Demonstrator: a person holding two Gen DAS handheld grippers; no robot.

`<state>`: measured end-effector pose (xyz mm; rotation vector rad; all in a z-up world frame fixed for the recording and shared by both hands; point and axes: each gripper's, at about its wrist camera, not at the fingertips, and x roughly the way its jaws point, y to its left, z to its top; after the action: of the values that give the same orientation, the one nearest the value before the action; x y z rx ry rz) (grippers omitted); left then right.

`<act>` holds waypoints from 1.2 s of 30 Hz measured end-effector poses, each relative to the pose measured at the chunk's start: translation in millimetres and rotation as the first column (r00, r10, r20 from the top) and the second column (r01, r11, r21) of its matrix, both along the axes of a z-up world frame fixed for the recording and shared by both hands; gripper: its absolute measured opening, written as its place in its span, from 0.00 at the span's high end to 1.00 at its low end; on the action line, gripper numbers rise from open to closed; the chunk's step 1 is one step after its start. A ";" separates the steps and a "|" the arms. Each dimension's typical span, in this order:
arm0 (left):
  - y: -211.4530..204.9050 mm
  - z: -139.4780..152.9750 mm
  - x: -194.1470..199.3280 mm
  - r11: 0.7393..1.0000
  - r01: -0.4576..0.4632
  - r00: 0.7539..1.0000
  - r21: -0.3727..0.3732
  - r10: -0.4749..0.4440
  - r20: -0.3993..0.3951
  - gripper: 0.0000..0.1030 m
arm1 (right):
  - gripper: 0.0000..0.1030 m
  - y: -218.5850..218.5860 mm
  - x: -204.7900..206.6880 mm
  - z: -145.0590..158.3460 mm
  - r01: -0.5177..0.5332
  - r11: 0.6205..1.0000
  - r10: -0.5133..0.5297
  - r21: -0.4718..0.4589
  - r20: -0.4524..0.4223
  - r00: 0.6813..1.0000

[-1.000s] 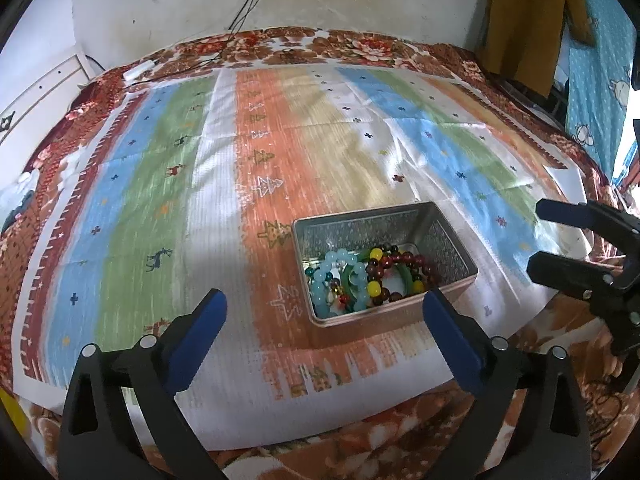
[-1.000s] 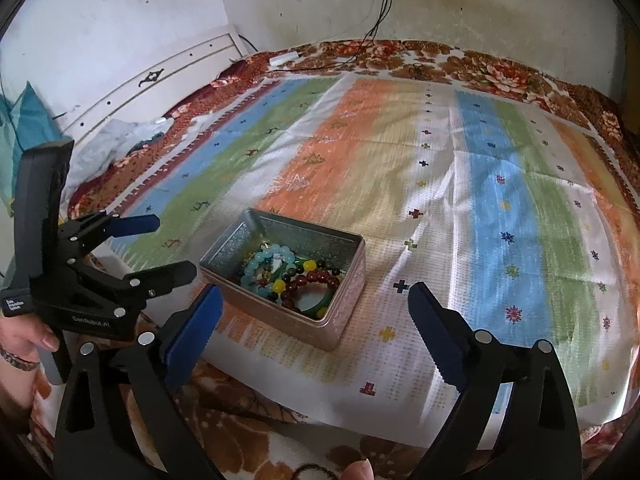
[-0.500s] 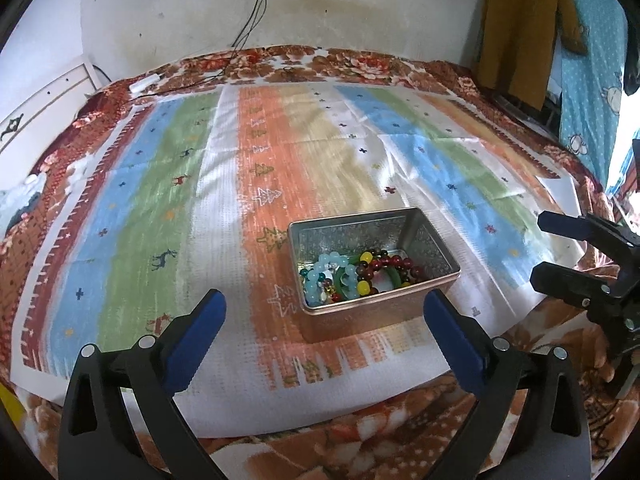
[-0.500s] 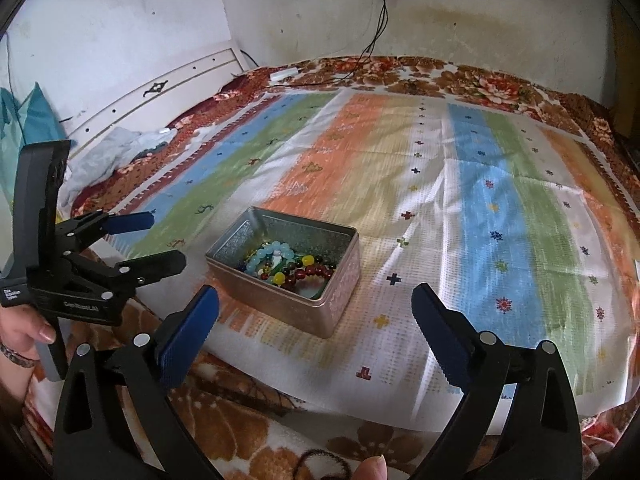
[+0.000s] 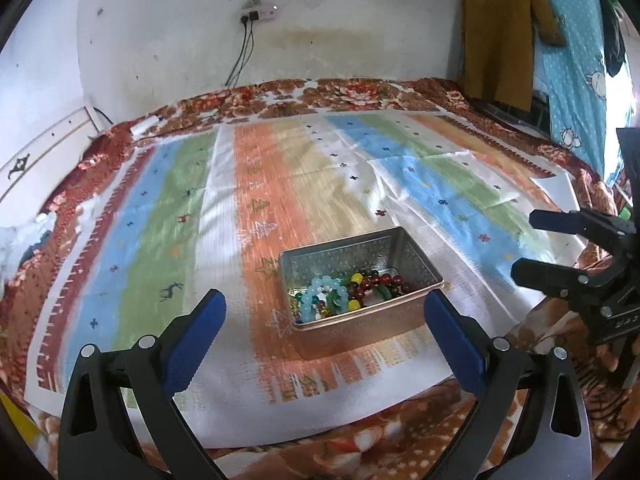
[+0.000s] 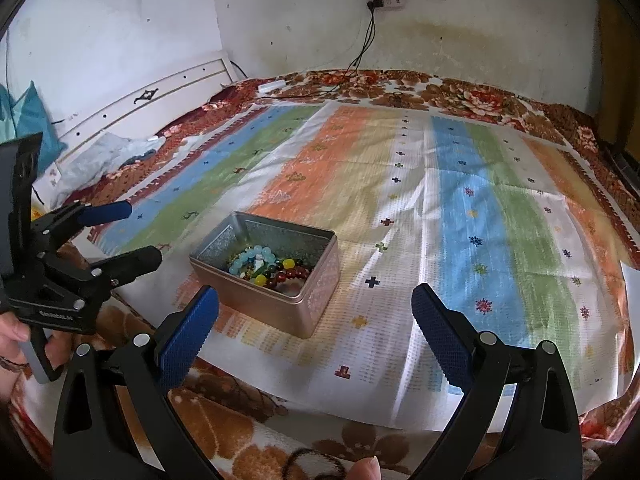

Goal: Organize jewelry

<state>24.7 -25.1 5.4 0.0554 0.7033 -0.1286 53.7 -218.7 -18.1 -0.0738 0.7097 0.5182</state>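
Observation:
A silver metal tin [image 5: 416, 254] [image 6: 320, 280] sits on the striped cloth [image 5: 280, 168] [image 6: 460, 200] near the bed's front edge. Inside lie bead bracelets [image 5: 344, 292] [image 6: 268, 266]: pale blue, dark red, yellow and green. My left gripper [image 5: 324, 320] hangs open just short of the tin, with nothing between its blue pads; from the right wrist it shows at the left [image 6: 128, 236]. My right gripper [image 6: 316, 316] is open too, empty, to the tin's right and nearer me; the left wrist view catches it at the right edge [image 5: 532, 246].
The cloth covers a floral blanket [image 5: 360, 96] on a bed against a white wall. A socket with cables [image 6: 380, 0] is on the wall, a white headboard [image 6: 160, 96] at the left. Clothes [image 5: 500, 32] hang at the right. A hand [image 6: 16, 332] holds the left gripper's handle.
Both grippers have drawn back and tilted up, so the tin sits lower and smaller in both views and more wall shows. Both stay open; the tin has not moved.

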 end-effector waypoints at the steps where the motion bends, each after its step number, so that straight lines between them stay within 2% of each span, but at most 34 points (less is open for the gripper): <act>1: 0.1 -1.0 0.3 1.000 -0.002 1.000 0.002 0.002 -0.002 0.06 | 0.05 -0.7 -0.8 1.0 0.002 1.000 -0.002 0.006 0.005 1.000; 14: 9.5 -0.8 2.7 0.999 -0.041 0.999 -0.021 0.042 0.011 0.06 | 0.05 -5.3 -5.0 -0.1 0.017 1.000 -0.017 0.025 0.017 1.000; 21: 14.1 2.8 0.1 0.997 -0.015 0.999 -0.075 0.017 0.027 0.06 | 0.05 -4.2 -3.7 -2.7 0.018 1.000 -0.018 0.013 0.008 1.000; 30: 7.4 2.3 -2.7 0.999 -0.013 0.998 -0.032 0.015 0.055 0.06 | 0.05 -1.4 -2.4 -4.2 0.011 1.000 -0.011 -0.003 0.002 1.000; 36: 10.5 1.7 -0.8 0.999 -0.016 0.999 -0.043 0.018 0.040 0.06 | 0.05 -0.8 -2.8 -4.4 0.011 1.000 -0.011 -0.004 0.003 1.000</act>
<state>23.9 -14.7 7.1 0.0111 0.6608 -0.1261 51.0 -219.5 -22.4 -0.0744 0.7080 0.5065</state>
